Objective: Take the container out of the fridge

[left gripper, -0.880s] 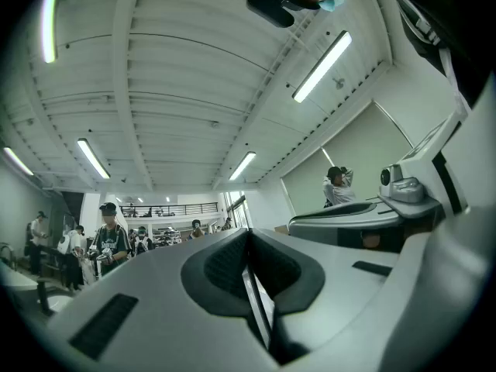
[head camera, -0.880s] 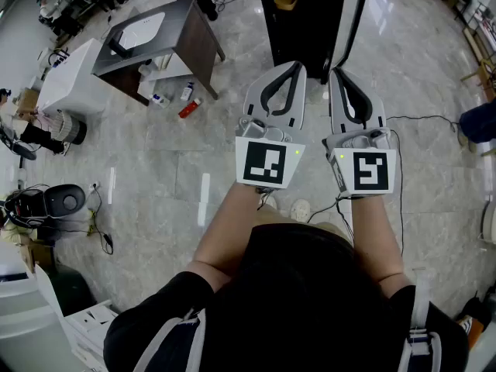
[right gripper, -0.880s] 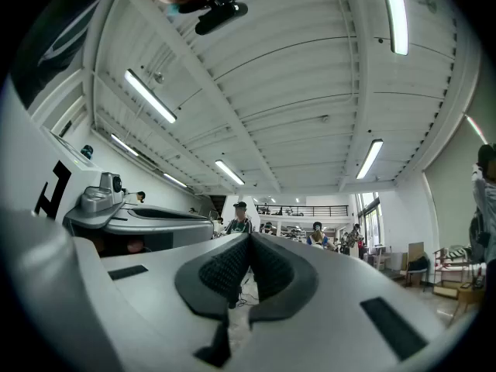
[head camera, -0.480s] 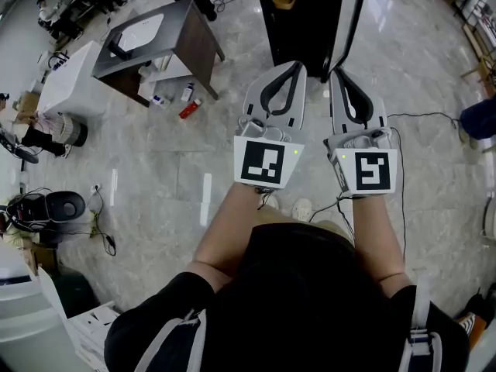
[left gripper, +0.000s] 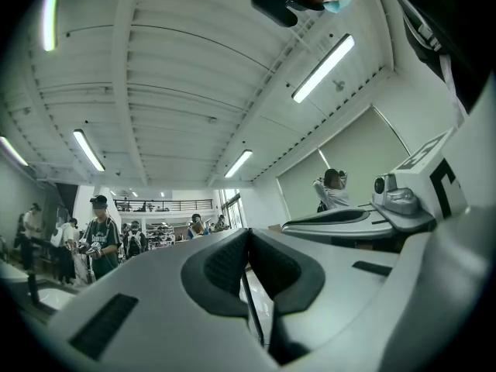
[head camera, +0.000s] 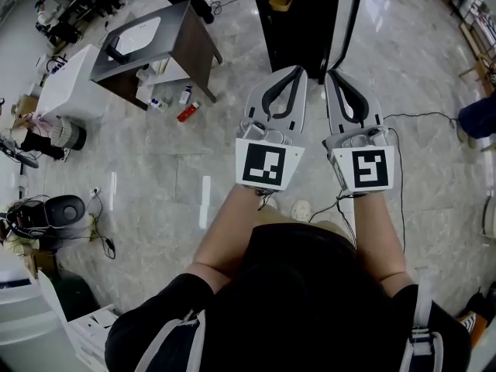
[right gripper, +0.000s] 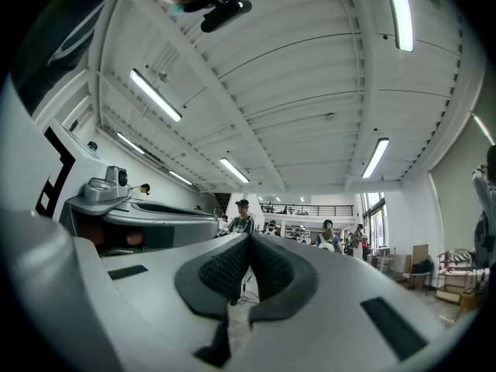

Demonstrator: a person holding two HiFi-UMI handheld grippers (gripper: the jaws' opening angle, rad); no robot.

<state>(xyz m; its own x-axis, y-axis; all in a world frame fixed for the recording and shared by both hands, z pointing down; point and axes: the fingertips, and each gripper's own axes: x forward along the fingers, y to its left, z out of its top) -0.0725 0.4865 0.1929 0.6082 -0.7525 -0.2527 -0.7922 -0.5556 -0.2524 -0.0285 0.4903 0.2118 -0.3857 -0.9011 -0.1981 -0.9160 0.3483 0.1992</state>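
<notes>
The smooth grey left tool [head camera: 297, 70] and right tool [head camera: 332, 75] are closed and empty. A dark, boxy fridge [head camera: 298, 25] stands at 12 o'clock.

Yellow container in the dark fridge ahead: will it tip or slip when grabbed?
Yellow container looks small and squat, so probably light and unlikely to tip. Its surface is too distant to judge; assume it may slip.
</notes>
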